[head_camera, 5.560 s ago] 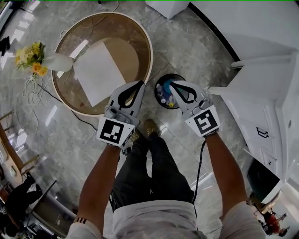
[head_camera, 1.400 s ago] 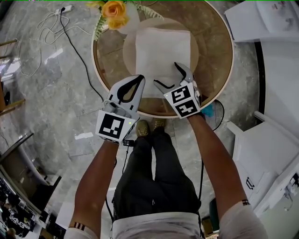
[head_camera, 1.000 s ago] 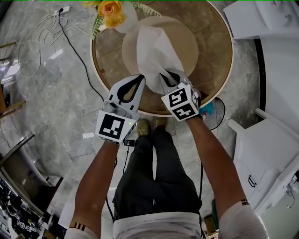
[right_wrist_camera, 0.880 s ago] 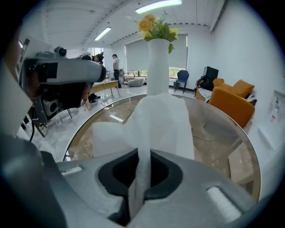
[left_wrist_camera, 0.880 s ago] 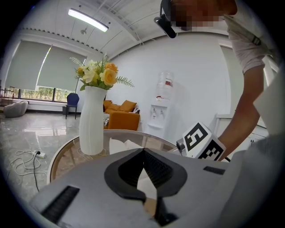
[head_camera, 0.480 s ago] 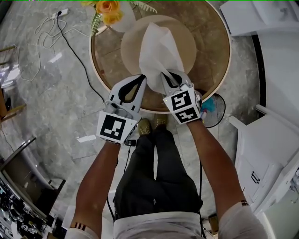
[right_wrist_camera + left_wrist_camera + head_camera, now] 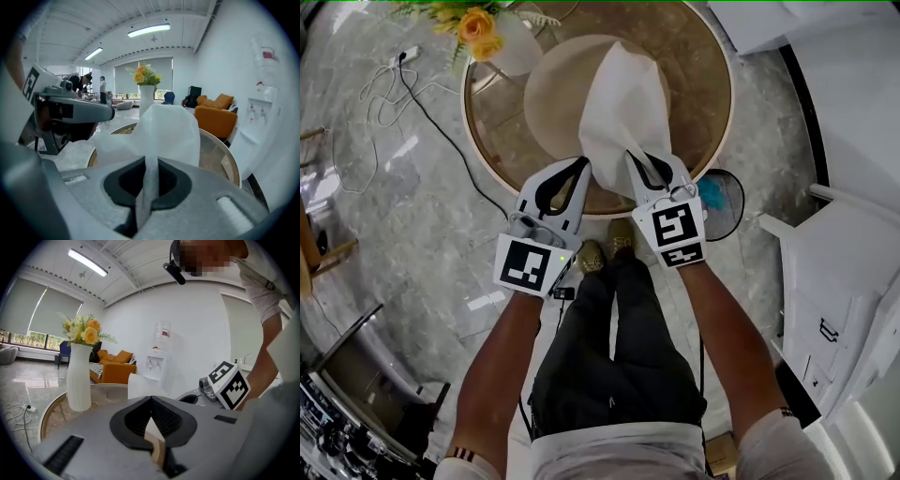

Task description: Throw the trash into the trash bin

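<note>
- A white vase (image 7: 511, 52) stands on the table, ahead of my left gripper and off to its left. It is smooth and matte, and holds one bunch of yellow and orange flowers (image 7: 473, 23).
- My left forearm reaches forward, bare, with the left gripper (image 7: 581, 167) just above the near rim of the table. It points nearly level, with its marker cube towards me.
- Its two grey jaws meet at their tips around a dark, ribbed, teardrop-shaped hollow. Nothing is pinched between them.
- One round table (image 7: 703, 75) lies ahead of both grippers. It has a glossy brown glass top, a pale wooden rim and a beige disc showing under the middle.
- One white tissue sheet (image 7: 623, 103), thin, soft and creased, rises in a peaked drape straight ahead of my right gripper. Its near end is gathered into a narrow strip.
- My right forearm runs alongside the left. The right gripper (image 7: 636, 159) tilts downward just beside the left one, and its jaws are clamped on that strip.
- One trash bin (image 7: 742, 208), round and dark-rimmed, stands on the marble floor just right of my right gripper. The table edge partly covers it, and something blue shows inside.
- In all there are two grippers, one sheet, one bin, one table and one vase.
</note>
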A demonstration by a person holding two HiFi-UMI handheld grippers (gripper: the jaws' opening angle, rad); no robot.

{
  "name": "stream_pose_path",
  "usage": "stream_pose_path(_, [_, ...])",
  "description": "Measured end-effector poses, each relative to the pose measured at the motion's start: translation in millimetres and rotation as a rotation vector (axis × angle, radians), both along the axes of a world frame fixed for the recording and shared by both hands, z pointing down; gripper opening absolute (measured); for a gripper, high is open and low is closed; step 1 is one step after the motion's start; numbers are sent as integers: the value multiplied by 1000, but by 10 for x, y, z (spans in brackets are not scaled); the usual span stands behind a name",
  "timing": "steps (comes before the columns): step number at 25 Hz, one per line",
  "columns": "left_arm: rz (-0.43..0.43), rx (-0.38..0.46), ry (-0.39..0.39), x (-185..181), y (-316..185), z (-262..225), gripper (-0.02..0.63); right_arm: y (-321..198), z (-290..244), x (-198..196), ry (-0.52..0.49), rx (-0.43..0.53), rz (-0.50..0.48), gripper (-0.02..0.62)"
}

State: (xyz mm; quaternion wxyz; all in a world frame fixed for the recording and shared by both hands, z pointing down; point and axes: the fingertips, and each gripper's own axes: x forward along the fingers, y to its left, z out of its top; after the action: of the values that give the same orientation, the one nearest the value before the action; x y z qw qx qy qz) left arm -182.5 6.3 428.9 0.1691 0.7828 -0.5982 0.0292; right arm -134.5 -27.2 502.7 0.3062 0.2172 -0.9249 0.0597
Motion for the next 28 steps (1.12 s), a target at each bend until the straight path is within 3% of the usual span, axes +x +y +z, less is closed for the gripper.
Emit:
stream_pose_path(16, [277,62,25,1360,28,-395,0,193,-617,1695,-31,77,352,11])
stream_pose_path(24, [374,45,36,2002,31,-332,0,287,-263,2771,32,-11,542,12])
stream_pose_path(28, [397,25,35,2307,-19,-200,0,302,57,3151,75,-64,568,12])
